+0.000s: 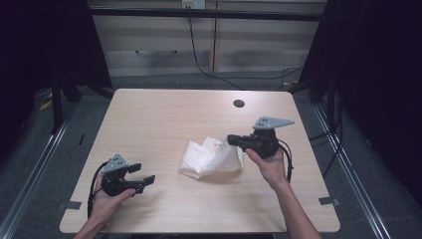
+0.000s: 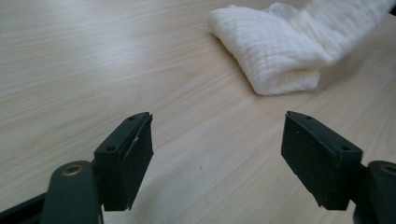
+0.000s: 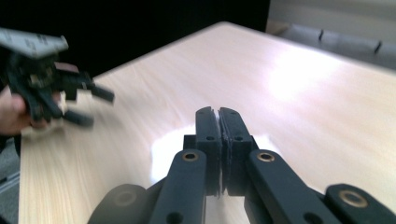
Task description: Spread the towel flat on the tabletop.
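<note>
Lying where: we see the white cloth (image 1: 211,158) crumpled on the wooden table (image 1: 164,114), a little right of the middle and toward the near edge.
Cloth shape: we read it as loosely folded, one rolled fold pointing at our left side (in the left gripper view that fold (image 2: 275,51) sits at the upper right, ribbed and thick).
Right gripper: we hold the right gripper (image 1: 233,140) just at the cloth's right edge, jaws pressed together and pointing left across the cloth.
Right grip: we see the two black jaws meet flat in the right gripper view (image 3: 218,114), white cloth showing under and behind them (whether cloth is pinched between the pads we cannot tell).
Left gripper: we hold the left gripper (image 1: 142,174) near the front left of the table, well apart from the cloth, jaws spread wide with bare wood between them (image 2: 217,140).
Left gripper from afar: we see it again, blurred, at the upper left of the right gripper view (image 3: 88,105), jaws apart.
Hands: our left hand (image 1: 107,196) cups its gripper from below; our right hand (image 1: 271,167) grips the other from the near side.
Table extras: we note a dark round hole (image 1: 239,103) in the tabletop, far right (well beyond the cloth).
</note>
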A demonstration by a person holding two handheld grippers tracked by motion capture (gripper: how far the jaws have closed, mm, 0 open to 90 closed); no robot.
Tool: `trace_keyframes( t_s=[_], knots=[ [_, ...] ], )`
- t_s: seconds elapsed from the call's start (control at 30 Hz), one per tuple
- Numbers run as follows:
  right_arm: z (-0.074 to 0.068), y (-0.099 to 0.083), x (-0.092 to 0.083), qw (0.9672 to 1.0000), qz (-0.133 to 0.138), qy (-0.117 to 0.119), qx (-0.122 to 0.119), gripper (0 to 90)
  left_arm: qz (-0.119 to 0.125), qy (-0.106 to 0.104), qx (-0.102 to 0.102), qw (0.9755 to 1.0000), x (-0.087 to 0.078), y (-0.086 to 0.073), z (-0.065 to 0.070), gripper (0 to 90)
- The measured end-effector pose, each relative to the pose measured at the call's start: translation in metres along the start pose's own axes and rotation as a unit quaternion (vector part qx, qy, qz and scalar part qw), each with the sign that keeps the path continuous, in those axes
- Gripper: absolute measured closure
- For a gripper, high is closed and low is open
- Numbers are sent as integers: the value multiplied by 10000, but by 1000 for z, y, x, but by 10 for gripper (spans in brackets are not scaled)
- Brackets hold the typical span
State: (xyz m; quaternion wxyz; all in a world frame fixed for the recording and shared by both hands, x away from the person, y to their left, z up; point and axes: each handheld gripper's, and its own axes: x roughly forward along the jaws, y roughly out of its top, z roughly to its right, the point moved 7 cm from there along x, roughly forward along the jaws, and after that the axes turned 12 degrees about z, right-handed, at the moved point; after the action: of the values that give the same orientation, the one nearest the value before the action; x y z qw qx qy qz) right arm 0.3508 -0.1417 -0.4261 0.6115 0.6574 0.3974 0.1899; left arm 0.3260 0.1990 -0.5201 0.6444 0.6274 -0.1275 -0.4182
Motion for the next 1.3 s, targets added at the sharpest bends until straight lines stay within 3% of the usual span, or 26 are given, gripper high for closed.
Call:
trace_keyframes(
  t_s=[0.13, 0.17, 0.2, 0.33, 0.4, 0.5, 0.63, 0.7, 0.8, 0.9, 1.0, 1.1, 1.17, 1.27, 1.3],
  knots=[
    [10, -39, -29, 9992, -250, -234, 194, 875, 40, 54, -25, 10000, 6, 6, 0, 277],
    [10, -39, -29, 9992, -250, -234, 194, 875, 18, 43, -35, 10000, 10, 8, 0, 277],
    [15, -53, -39, 9984, -354, -329, 283, 875, 43, 17, -53, 10000, 13, 11, 1, 288],
    [21, -68, -51, 9971, -423, -481, 404, 875, 1, -204, -117, 9997, 32, 25, 6, 316],
    [24, -72, -54, 9966, -458, -527, 441, 875, 23, -244, -47, 9997, 46, 33, 9, 343],
    [26, -79, -57, 9958, -570, -580, 411, 874, -89, -447, -253, 9986, 76, 39, 15, 357],
    [27, -86, -57, 9955, -582, -601, 449, 874, -197, -543, -308, 9979, 106, 39, 21, 353],
    [27, -87, -57, 9955, -625, -575, 422, 873, -199, -542, -286, 9979, 117, 39, 23, 353],
    [27, -87, -55, 9957, -597, -558, 447, 872, -247, -726, -531, 9956, 127, 33, 27, 346],
    [28, -87, -55, 9960, -581, -530, 422, 872, -391, -831, -415, 9949, 132, 24, 32, 358],
    [29, -89, -53, 9956, -619, -531, 451, 872, -385, -976, -331, 9939, 135, 23, 39, 463],
    [28, -90, -51, 9957, -628, -523, 443, 872, -546, -953, -170, 9938, 140, 16, 43, 571],
    [27, -90, -51, 9956, -639, -526, 437, 871, -543, -1080, -207, 9925, 141, 14, 45, 687],
    [27, -90, -51, 9957, -629, -527, 429, 871, -605, -1073, -133, 9923, 140, 14, 46, 856],
    [28, -89, -52, 9957, -619, -535, 440, 870, -609, -1035, -78, 9927, 139, 15, 45, 864]
  ],
)
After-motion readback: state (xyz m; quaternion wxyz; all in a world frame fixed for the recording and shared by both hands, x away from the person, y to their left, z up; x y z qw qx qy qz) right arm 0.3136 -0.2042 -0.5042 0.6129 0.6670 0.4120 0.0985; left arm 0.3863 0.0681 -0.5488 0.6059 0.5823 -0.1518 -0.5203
